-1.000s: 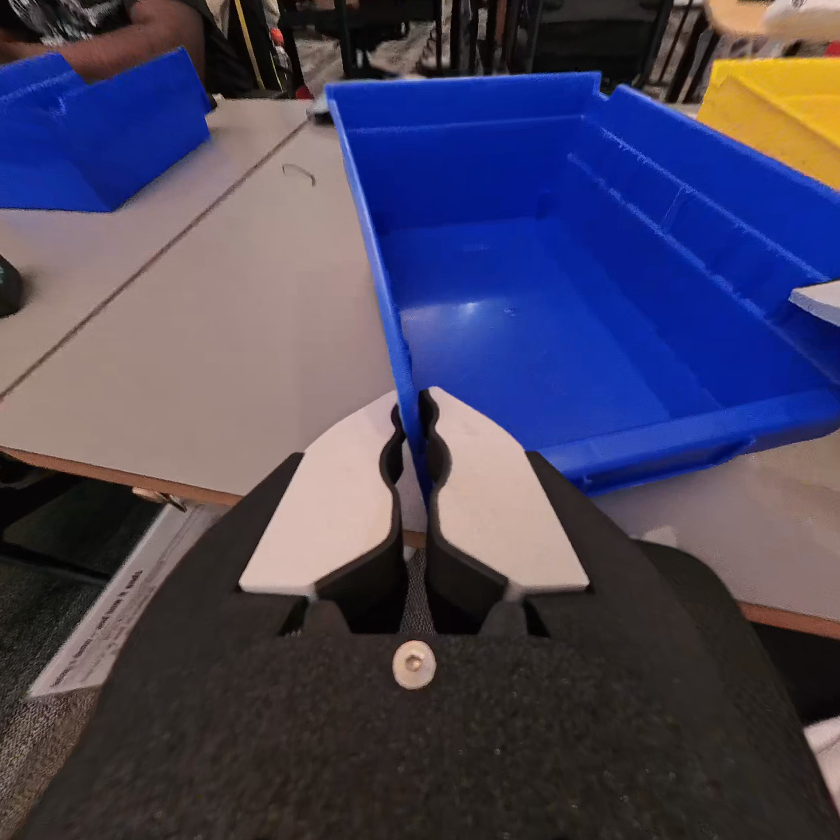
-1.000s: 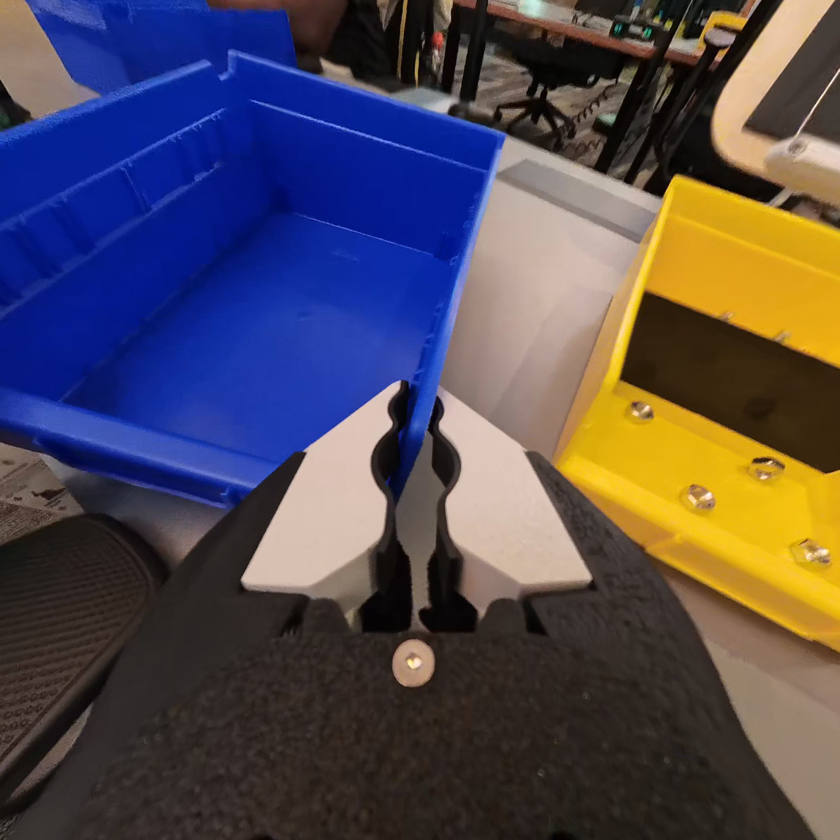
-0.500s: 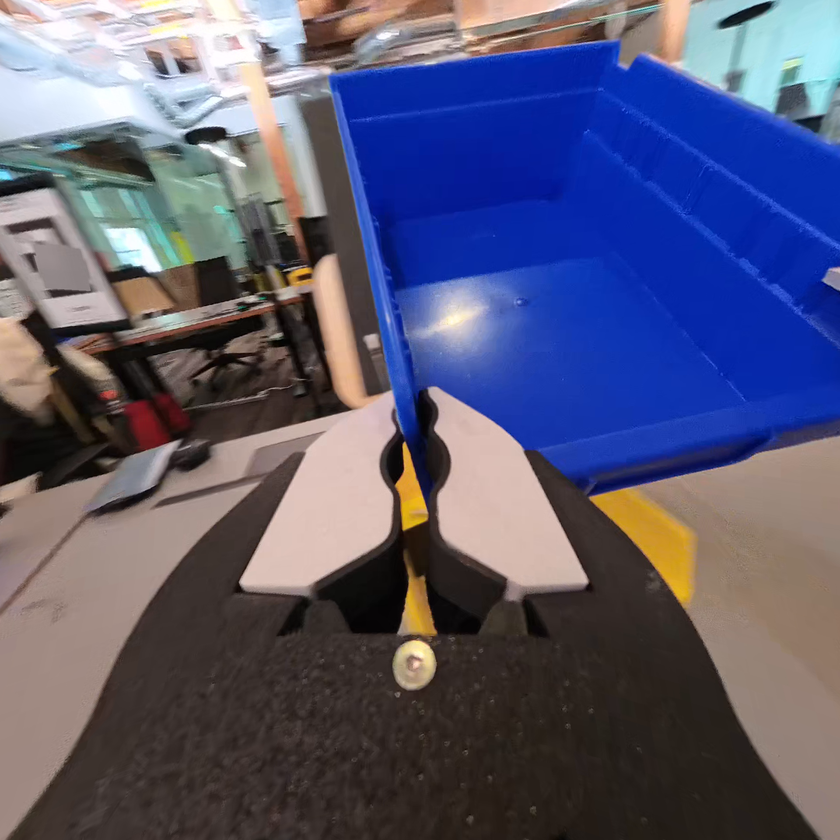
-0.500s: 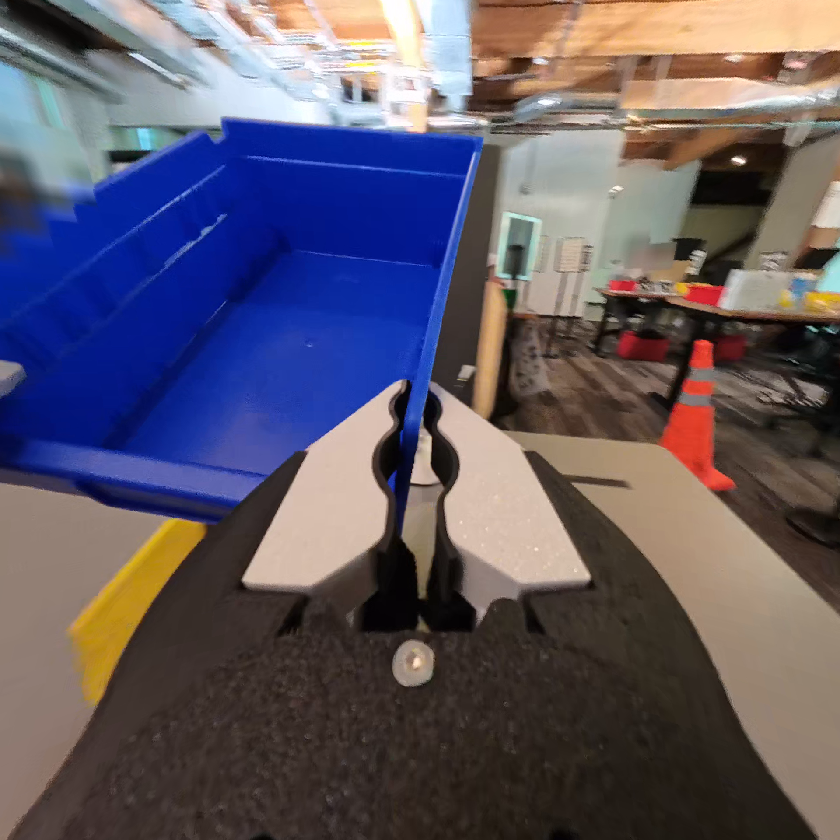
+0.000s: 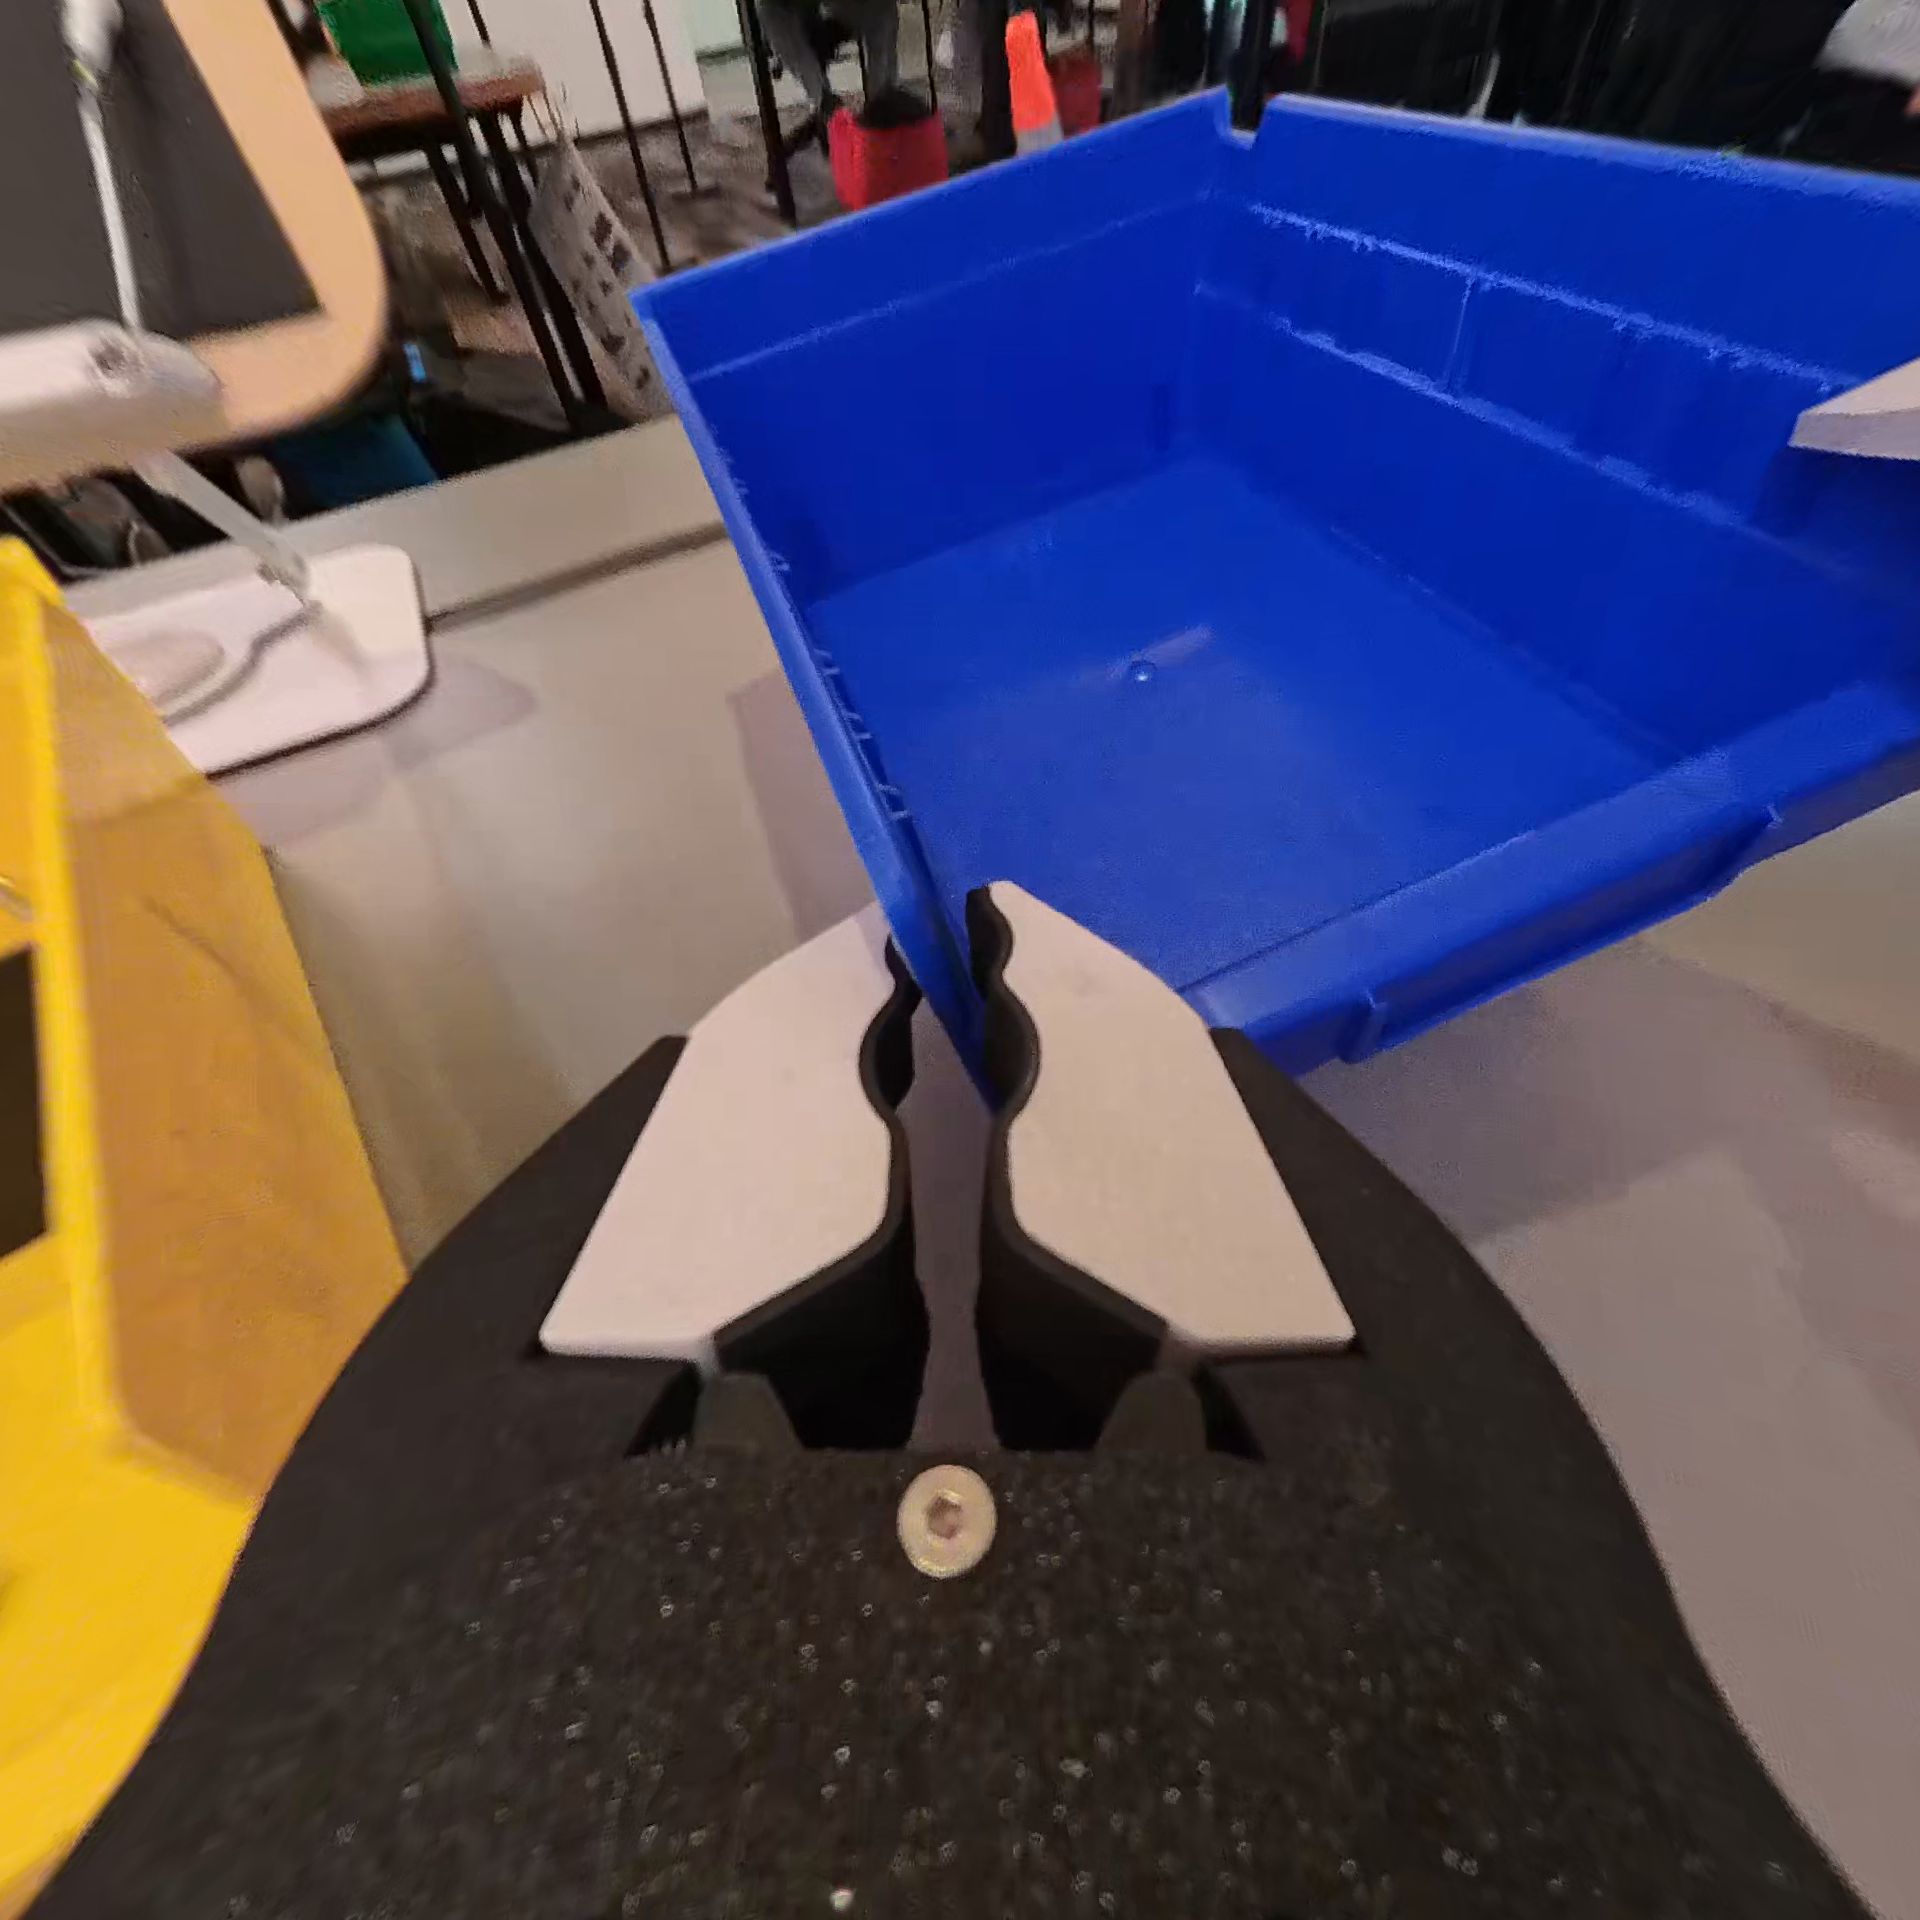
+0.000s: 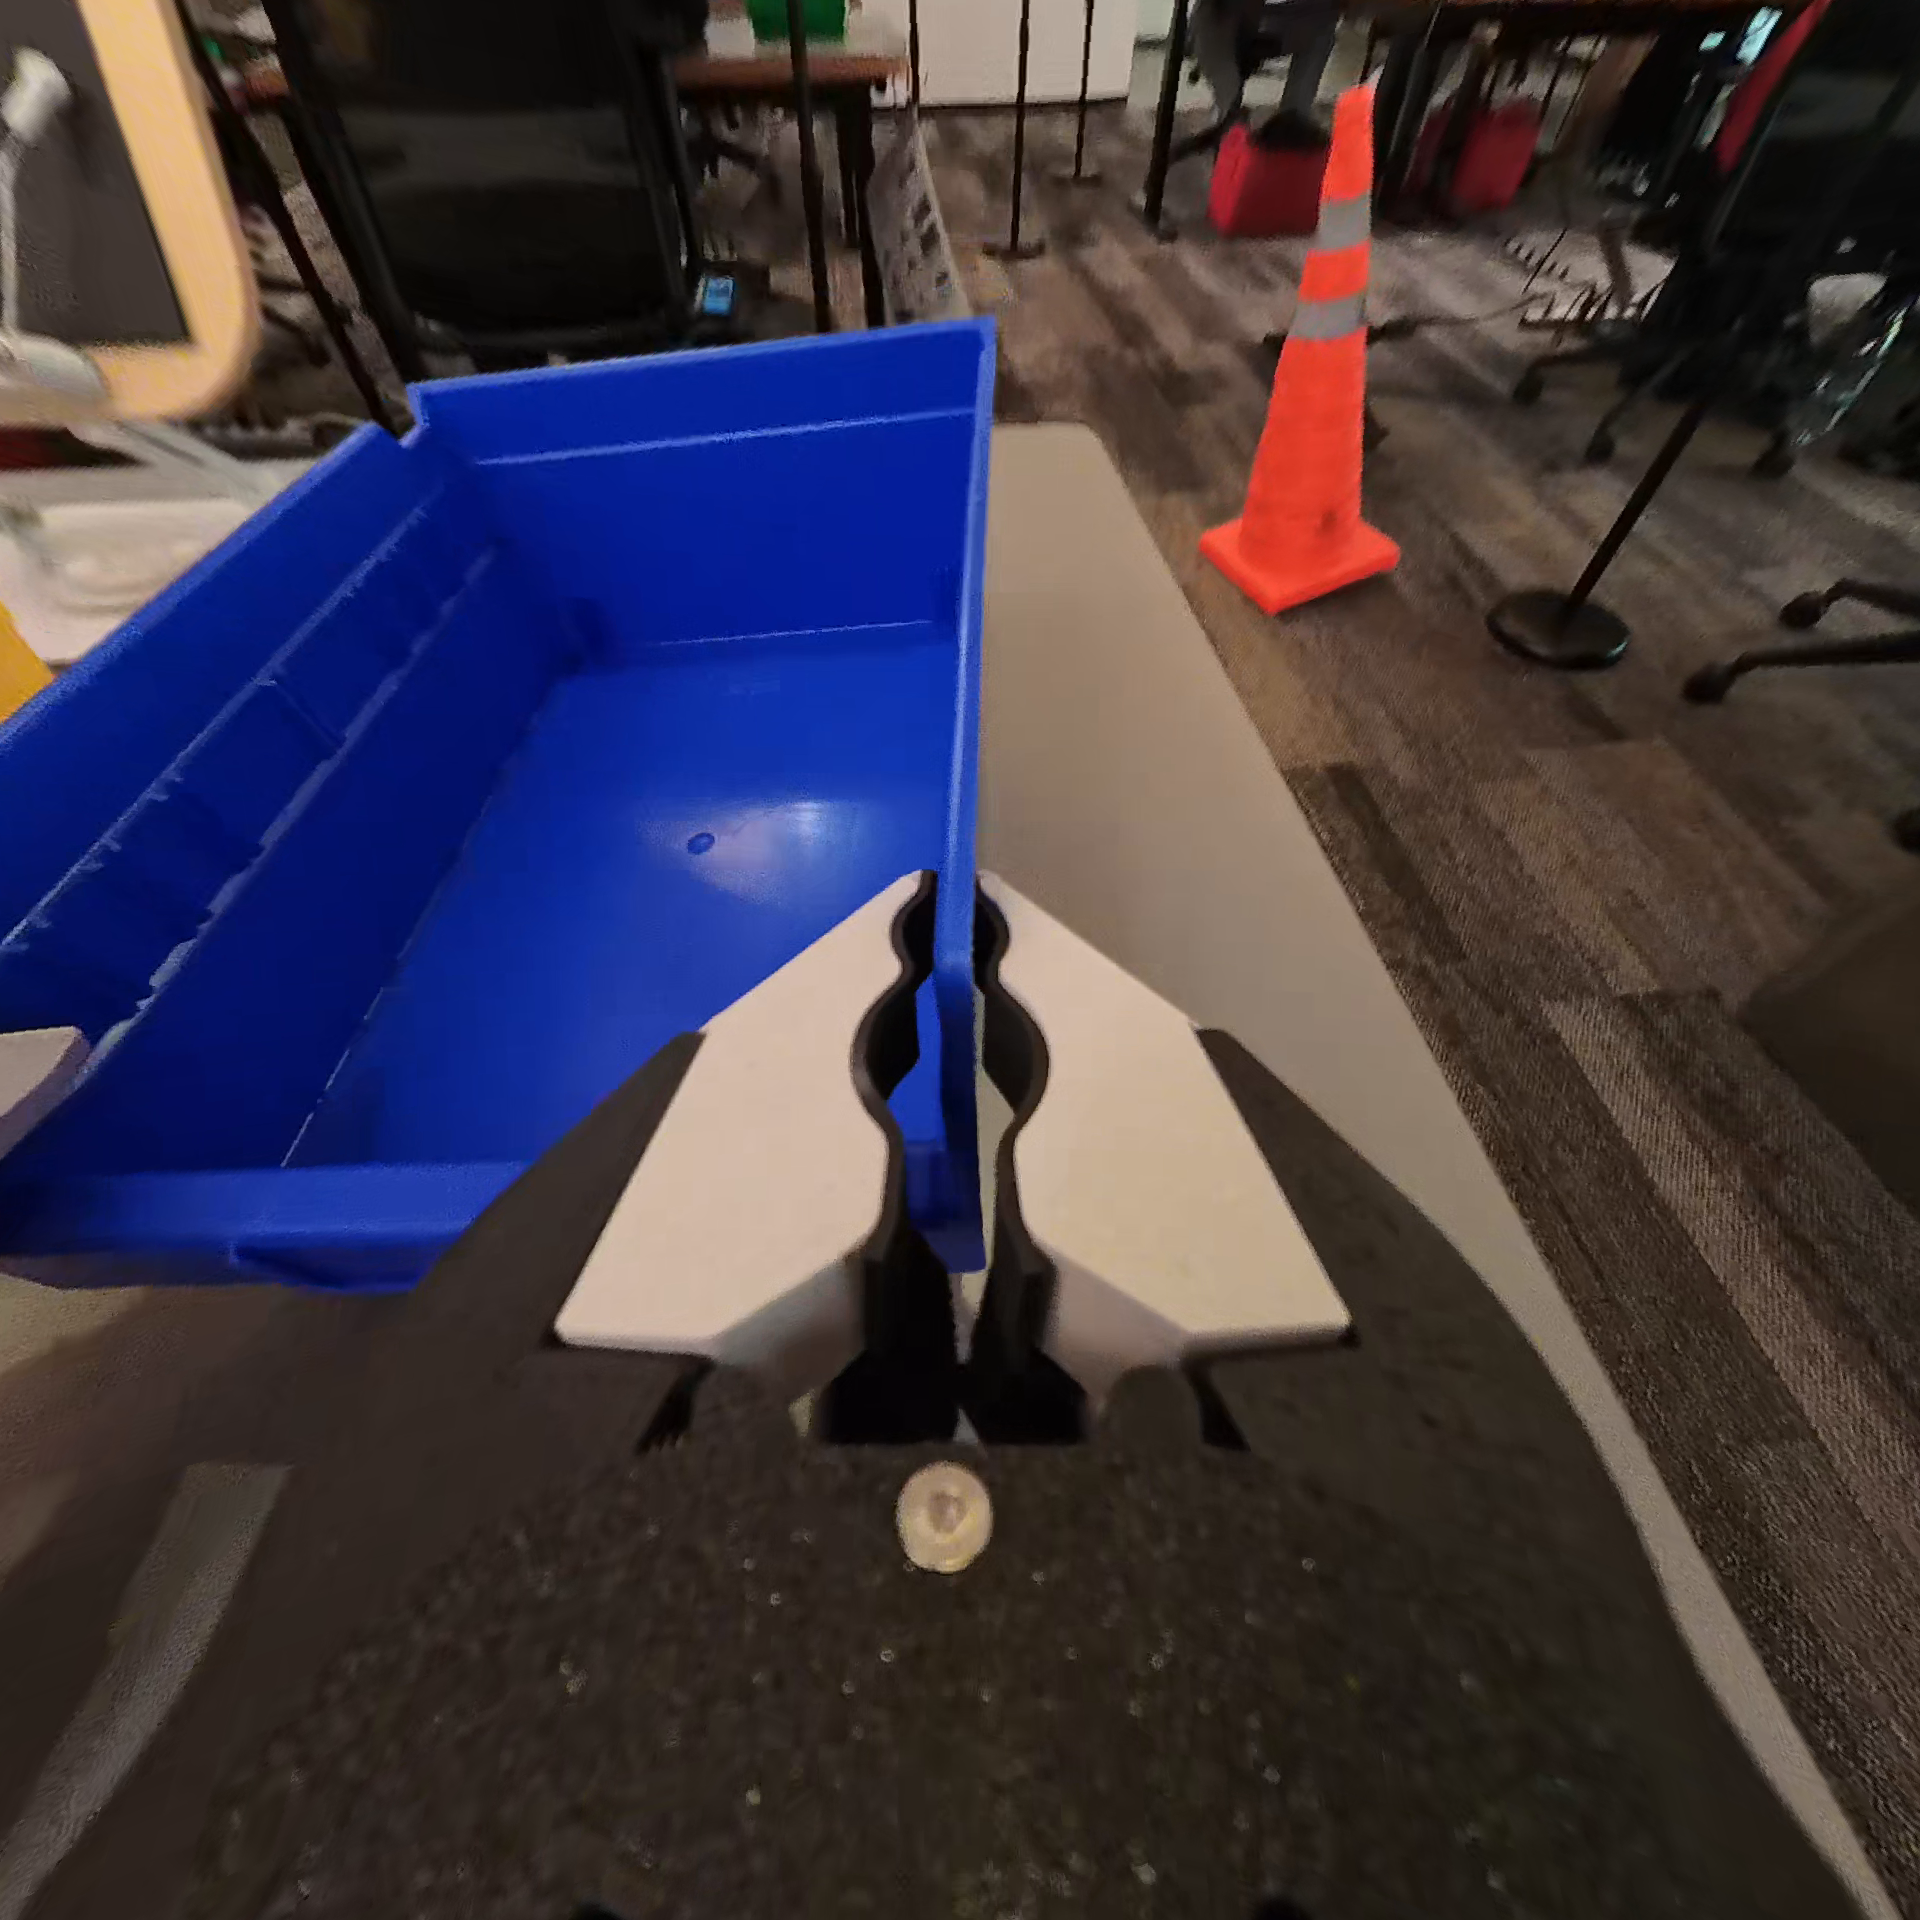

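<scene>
An empty blue bin (image 5: 1247, 727) hangs low over the grey table (image 5: 520, 831), carried between both grippers. My left gripper (image 5: 935, 925) has its jaws slightly parted around the bin's left wall. The wall runs slantwise between the pads, and table shows between it and the left pad, so I count the gripper open. My right gripper (image 6: 951, 894) is shut on the right wall of the bin (image 6: 623, 831), with both pads against it. The right gripper's fingertip shows at the bin's far wall in the left wrist view (image 5: 1860, 426). The left gripper's fingertip shows at the edge of the right wrist view (image 6: 31, 1070).
A yellow bin (image 5: 156, 1039) stands close on the left. A white stand base (image 5: 291, 665) sits behind it on the table. The table's right edge (image 6: 1299, 935) drops to a carpeted floor with an orange cone (image 6: 1309, 416), chairs and table legs. One gripper's finger ends stand about 20 cm off the other's.
Both grippers lifted the blue bin off the table, swung it past the yellow bin and brought it down low. The left jaws have widened and the wall now slants between them.
</scene>
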A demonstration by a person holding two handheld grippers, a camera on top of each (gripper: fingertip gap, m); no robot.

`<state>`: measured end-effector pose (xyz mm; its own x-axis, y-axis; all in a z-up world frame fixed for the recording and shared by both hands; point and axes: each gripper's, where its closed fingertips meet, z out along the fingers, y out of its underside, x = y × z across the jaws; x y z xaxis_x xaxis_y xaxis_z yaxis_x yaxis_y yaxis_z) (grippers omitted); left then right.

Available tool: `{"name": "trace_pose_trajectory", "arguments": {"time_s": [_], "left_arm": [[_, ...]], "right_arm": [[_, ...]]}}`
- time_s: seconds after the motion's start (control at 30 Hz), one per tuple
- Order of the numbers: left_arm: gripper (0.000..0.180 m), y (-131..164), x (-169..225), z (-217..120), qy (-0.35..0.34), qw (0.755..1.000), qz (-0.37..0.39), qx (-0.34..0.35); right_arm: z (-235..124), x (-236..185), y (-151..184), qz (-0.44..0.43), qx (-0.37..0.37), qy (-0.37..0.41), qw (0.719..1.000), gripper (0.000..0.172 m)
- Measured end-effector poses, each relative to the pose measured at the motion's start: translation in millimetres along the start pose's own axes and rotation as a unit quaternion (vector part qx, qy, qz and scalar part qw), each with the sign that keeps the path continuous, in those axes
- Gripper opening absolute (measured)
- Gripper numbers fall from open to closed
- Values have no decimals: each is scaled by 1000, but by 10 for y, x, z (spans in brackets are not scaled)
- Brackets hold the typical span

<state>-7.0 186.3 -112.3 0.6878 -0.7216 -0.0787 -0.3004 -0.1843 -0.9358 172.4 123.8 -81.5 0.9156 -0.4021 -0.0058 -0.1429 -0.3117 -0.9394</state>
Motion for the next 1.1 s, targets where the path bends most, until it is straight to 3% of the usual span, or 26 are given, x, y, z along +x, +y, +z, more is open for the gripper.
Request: {"name": "trace_pose_trajectory", "arguments": {"time_s": [0.17,0.37,0.47,0.57,0.63,0.73,0.8,0.87,0.93,1.0,1.1], "left_arm": [[10,185,84,133,-13,1000,16,-20],[25,306,308,59,48,997,20,-63],[39,376,291,-313,93,992,46,-76],[43,305,-12,-898,132,990,-7,-39],[46,222,-434,-1273,116,993,-33,-1],[45,228,-1512,-1717,-54,996,-8,74],[50,436,-2136,-1916,-153,985,-23,77],[65,696,-2439,-1880,-175,983,-54,16],[68,839,-2548,-1754,-166,984,-61,-18],[57,952,-2584,-1610,-155,985,-53,-46],[10,972,-2685,-1508,-158,982,-87,-51]], "right_arm": [[253,98,319,11,-54,-15,998,5],[360,192,369,52,-45,-24,997,8],[250,342,240,54,-18,40,998,28],[-121,243,-217,30,78,67,994,38],[-359,-178,-470,4,115,29,993,43],[-674,-1366,-533,1,138,-113,984,49],[-746,-2344,-179,1,83,-231,969,55],[-615,-2923,232,-38,24,-247,968,59],[-444,-3209,415,-74,6,-236,969,55],[-232,-3296,523,-93,-10,-196,976,45],[33,-3233,609,-73,-34,-121,989,16]]}}
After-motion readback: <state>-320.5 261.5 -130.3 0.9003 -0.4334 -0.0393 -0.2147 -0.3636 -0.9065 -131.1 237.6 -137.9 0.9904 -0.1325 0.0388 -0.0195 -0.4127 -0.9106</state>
